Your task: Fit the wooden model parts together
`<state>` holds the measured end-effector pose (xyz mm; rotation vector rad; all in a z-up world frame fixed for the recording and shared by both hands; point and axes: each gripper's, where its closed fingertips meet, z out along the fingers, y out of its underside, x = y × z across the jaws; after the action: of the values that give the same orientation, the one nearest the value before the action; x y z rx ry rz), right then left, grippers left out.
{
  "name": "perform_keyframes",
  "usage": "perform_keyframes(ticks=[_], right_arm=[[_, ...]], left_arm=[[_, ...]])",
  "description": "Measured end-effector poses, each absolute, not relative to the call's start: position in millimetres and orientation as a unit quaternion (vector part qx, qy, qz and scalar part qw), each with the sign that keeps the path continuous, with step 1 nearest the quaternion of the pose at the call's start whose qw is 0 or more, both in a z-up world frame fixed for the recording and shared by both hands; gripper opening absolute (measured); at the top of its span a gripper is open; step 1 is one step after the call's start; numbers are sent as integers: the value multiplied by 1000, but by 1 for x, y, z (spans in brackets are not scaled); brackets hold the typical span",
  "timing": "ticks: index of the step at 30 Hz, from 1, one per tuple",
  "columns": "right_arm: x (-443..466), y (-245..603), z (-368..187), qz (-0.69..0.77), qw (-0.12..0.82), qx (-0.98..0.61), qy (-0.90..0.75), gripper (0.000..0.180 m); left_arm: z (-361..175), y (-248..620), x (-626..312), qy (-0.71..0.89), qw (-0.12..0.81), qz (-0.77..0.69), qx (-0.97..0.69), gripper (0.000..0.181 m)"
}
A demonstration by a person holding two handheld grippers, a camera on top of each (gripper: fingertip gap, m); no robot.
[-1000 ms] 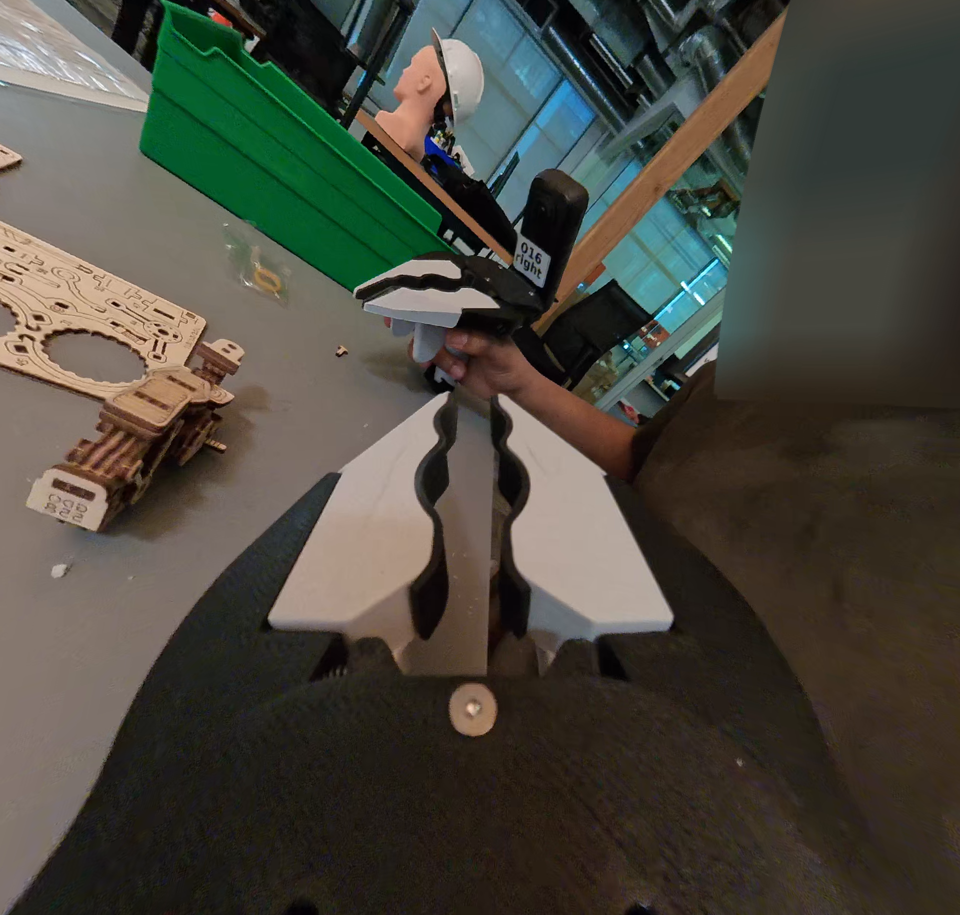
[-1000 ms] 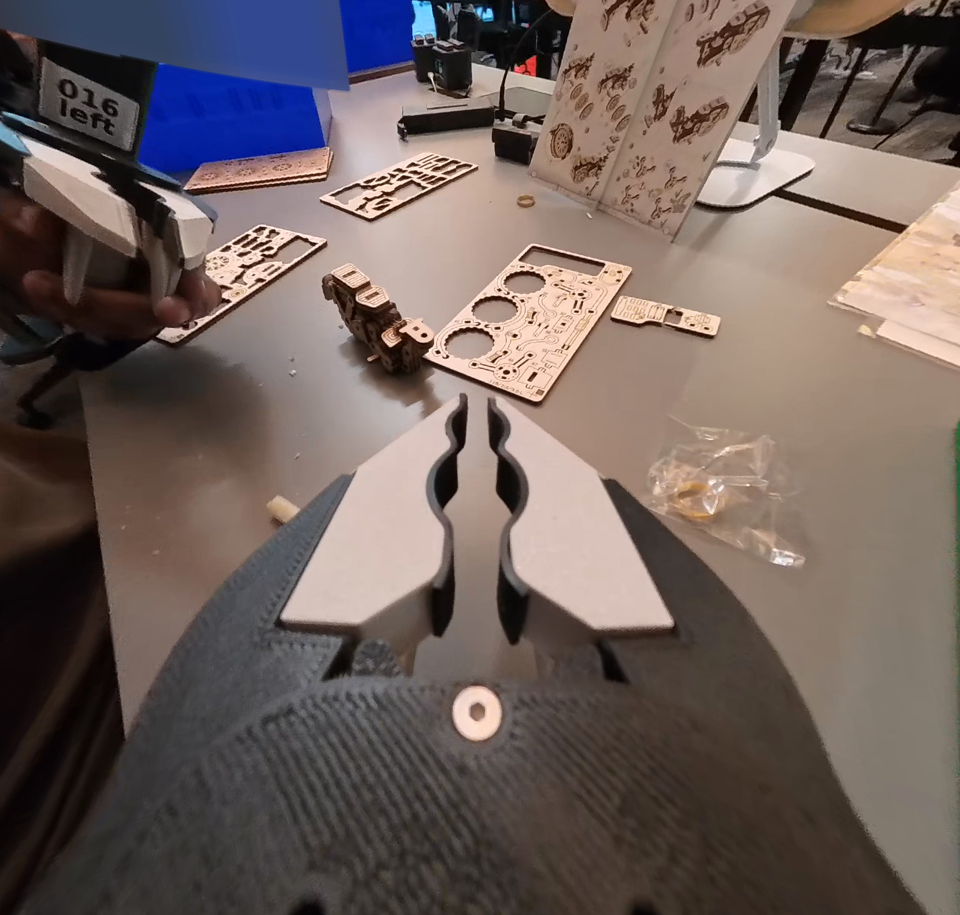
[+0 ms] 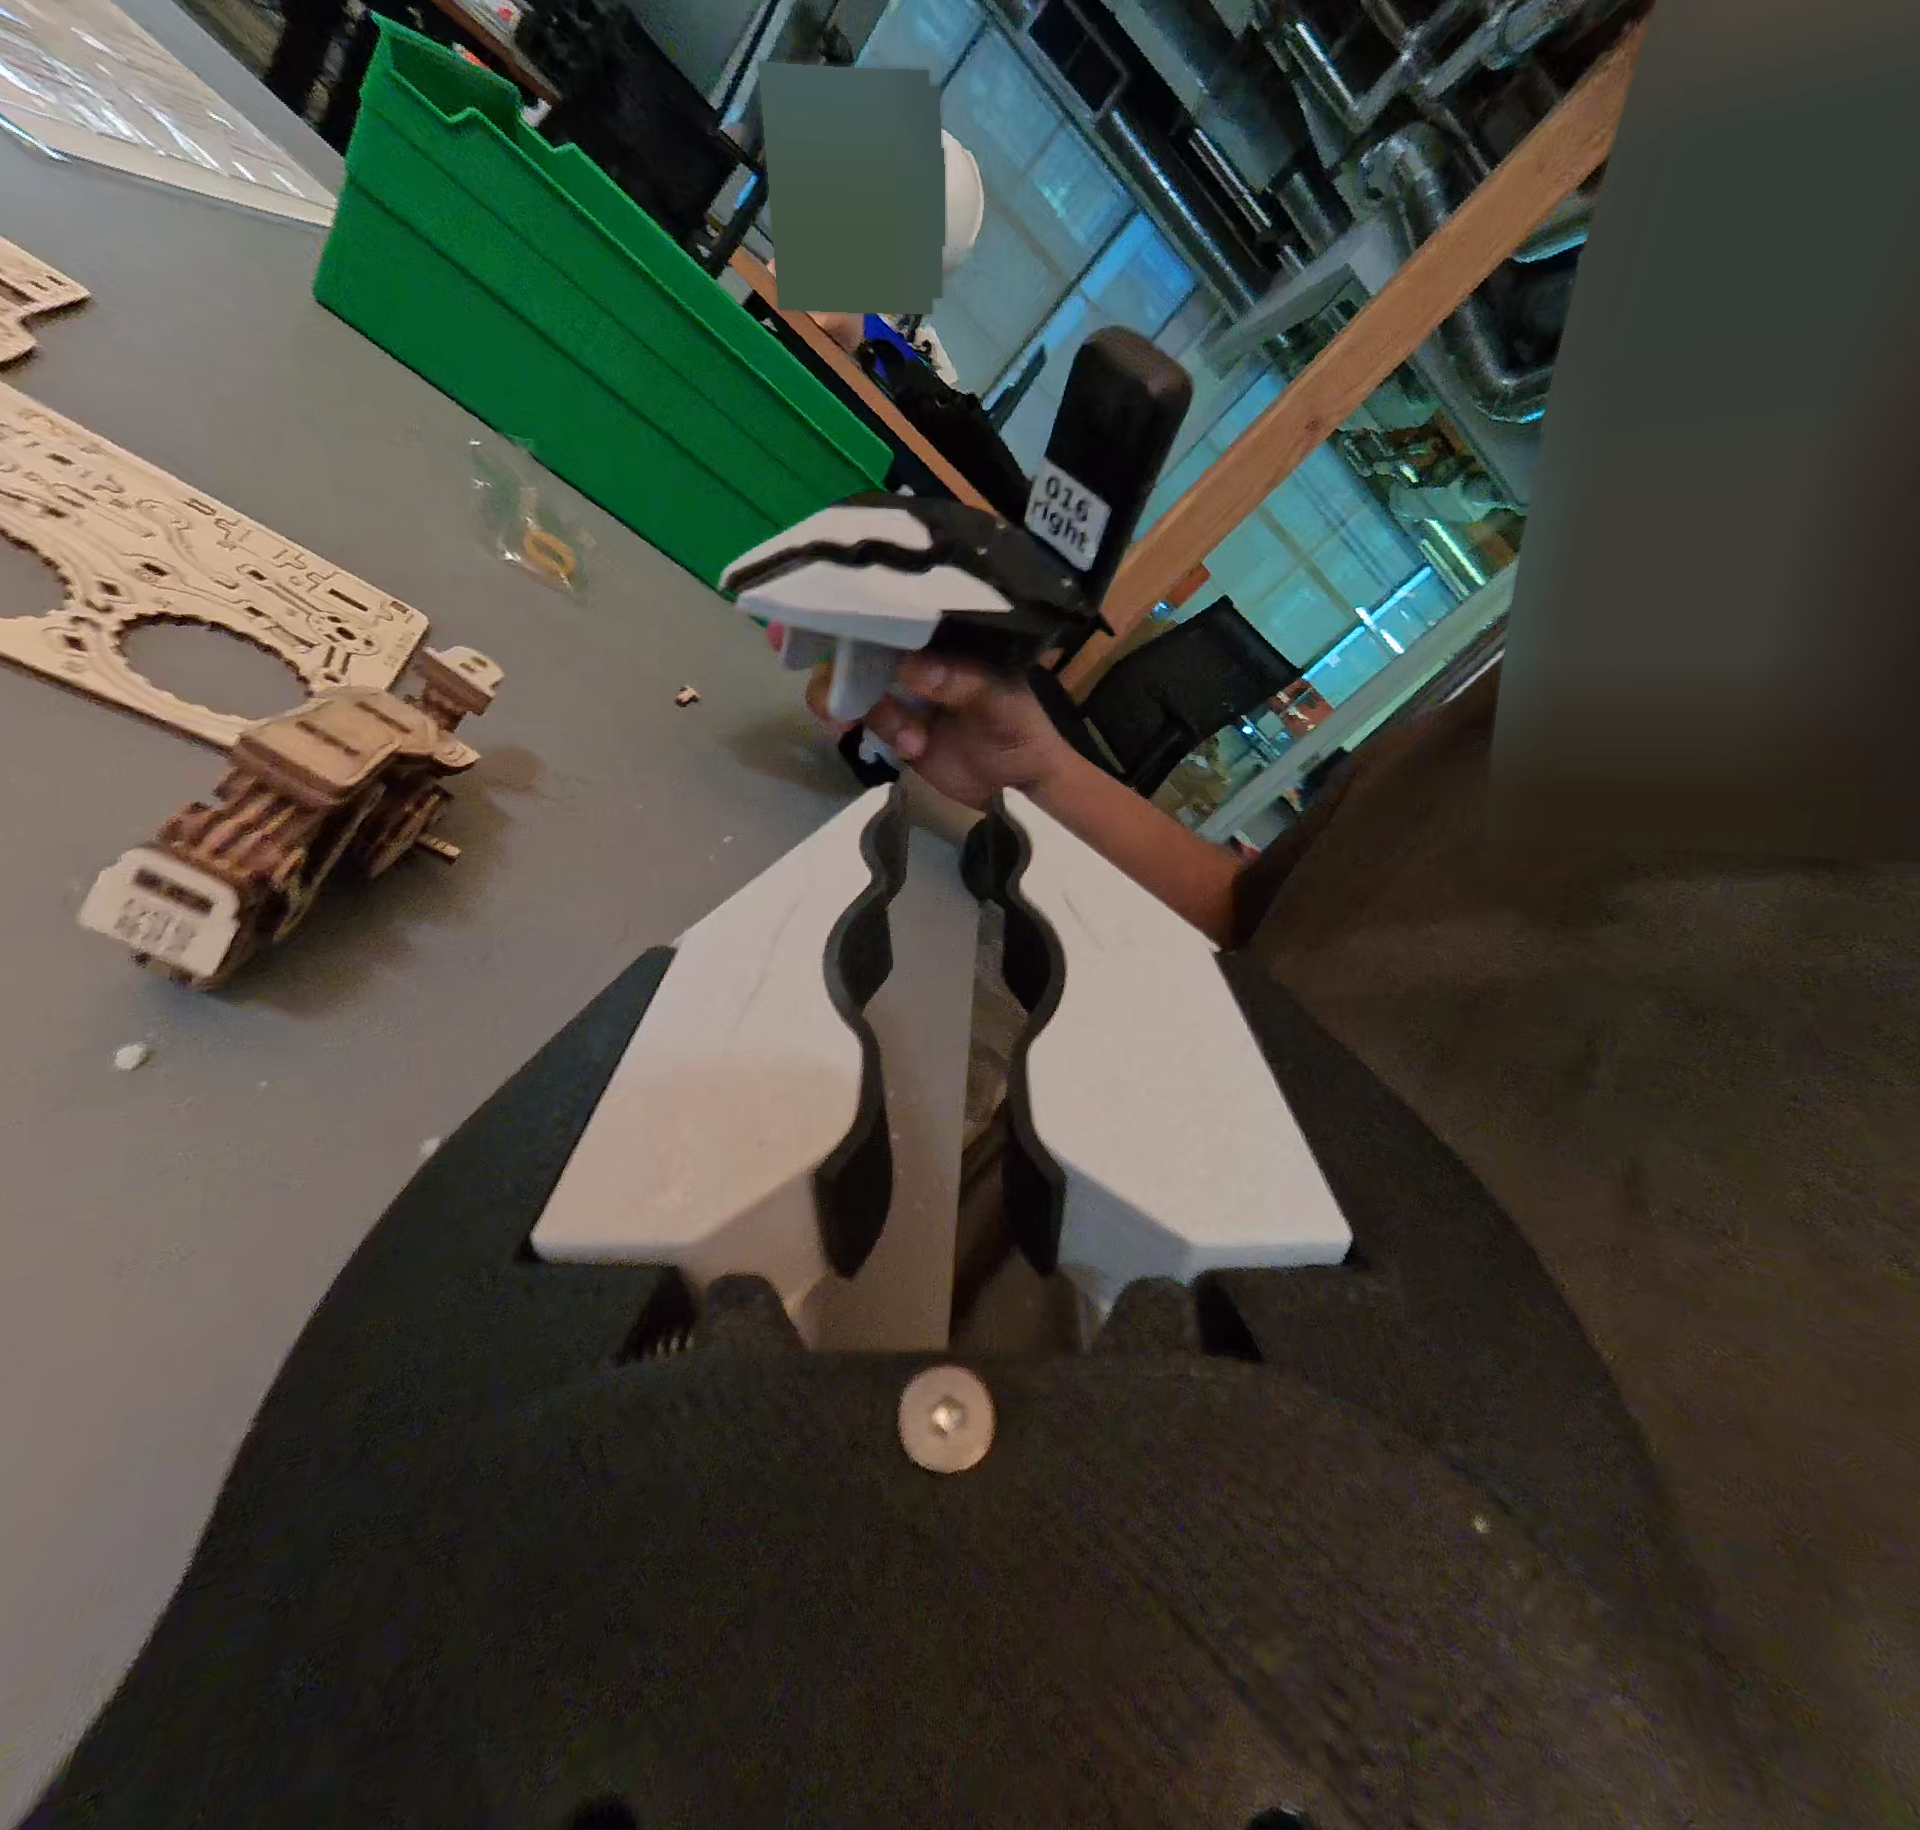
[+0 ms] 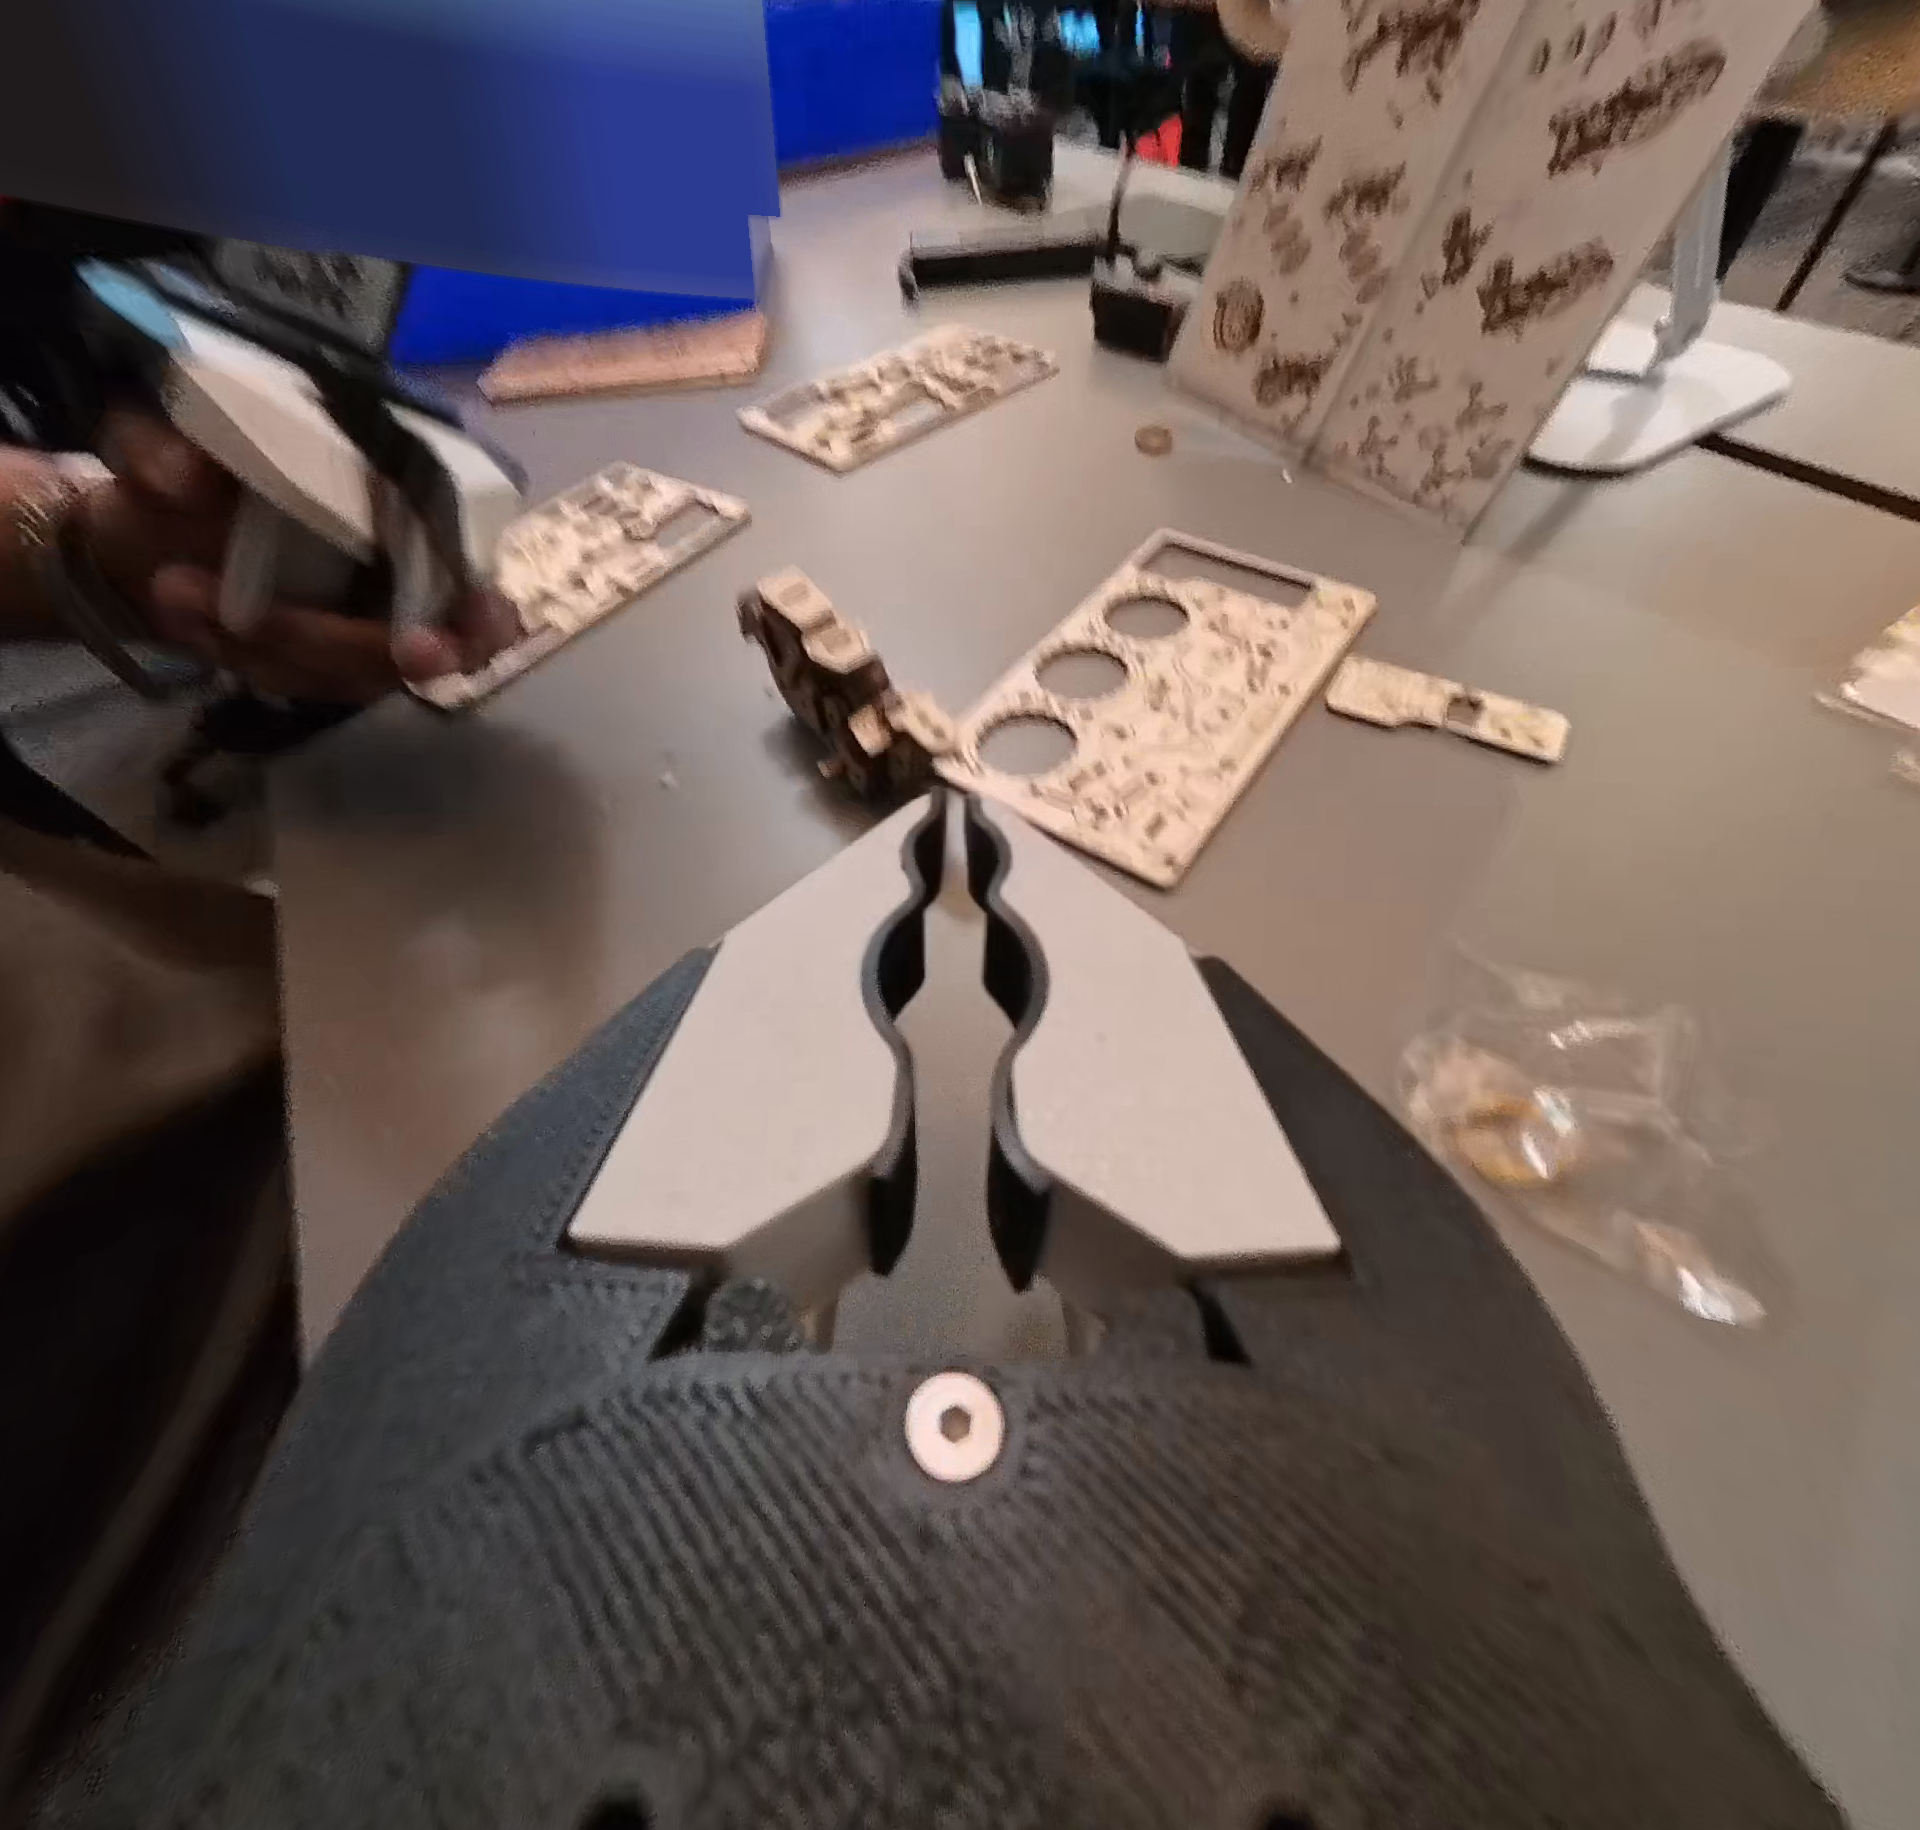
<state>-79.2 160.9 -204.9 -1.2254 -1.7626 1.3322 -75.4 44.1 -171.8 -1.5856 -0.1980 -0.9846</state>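
Note:
A part-built wooden model (image 3: pixel 301 793) lies on the grey table (image 3: pixel 582 928), left of my left gripper (image 3: pixel 943 814). That gripper is open by a narrow gap, empty, and held above the table. In the right wrist view the model (image 4: pixel 831 689) lies just beyond my right gripper (image 4: pixel 954 801), whose jaws are almost together with nothing between them. A wooden parts sheet with three round holes (image 4: pixel 1143 731) lies against the model. The right gripper (image 3: pixel 831 575) also shows in the left wrist view, held by a hand. The left gripper (image 4: pixel 312 492) shows blurred at the left of the right wrist view.
A green bin (image 3: pixel 582 326) stands at the back. A clear plastic bag (image 4: pixel 1538 1126) of small parts lies to the right. More wooden sheets (image 4: pixel 613 554) (image 4: pixel 894 393) and a small strip (image 4: pixel 1444 710) lie around. An instruction sheet (image 4: pixel 1455 222) stands propped at the back right. There is about 12 cm between the tips of the two grippers.
My right gripper has moved forward toward the model and its jaws have narrowed. The left gripper has shifted toward the model, its gap unchanged.

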Motion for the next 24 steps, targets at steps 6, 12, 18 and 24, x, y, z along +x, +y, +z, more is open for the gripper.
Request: perform_keyframes(ticks=[6, 12, 18, 24], right_arm=[[-99, 128, -193, 523, 296, -424, -677, 4], [-103, 117, -209, 476, 312, -391, -724, 2], [-100, 128, -208, 477, 317, -397, -717, 2], [-95, 136, -203, 497, 313, -412, -697, 1]], left_arm=[[-171, 31, -89, -104, 612, -384, -684, 13], [-171, 28, -90, -115, 606, -403, -676, 15], [-169, 32, -83, -112, 609, -417, -665, 20], [-165, 31, -85, -108, 625, -390, -668, 25]])
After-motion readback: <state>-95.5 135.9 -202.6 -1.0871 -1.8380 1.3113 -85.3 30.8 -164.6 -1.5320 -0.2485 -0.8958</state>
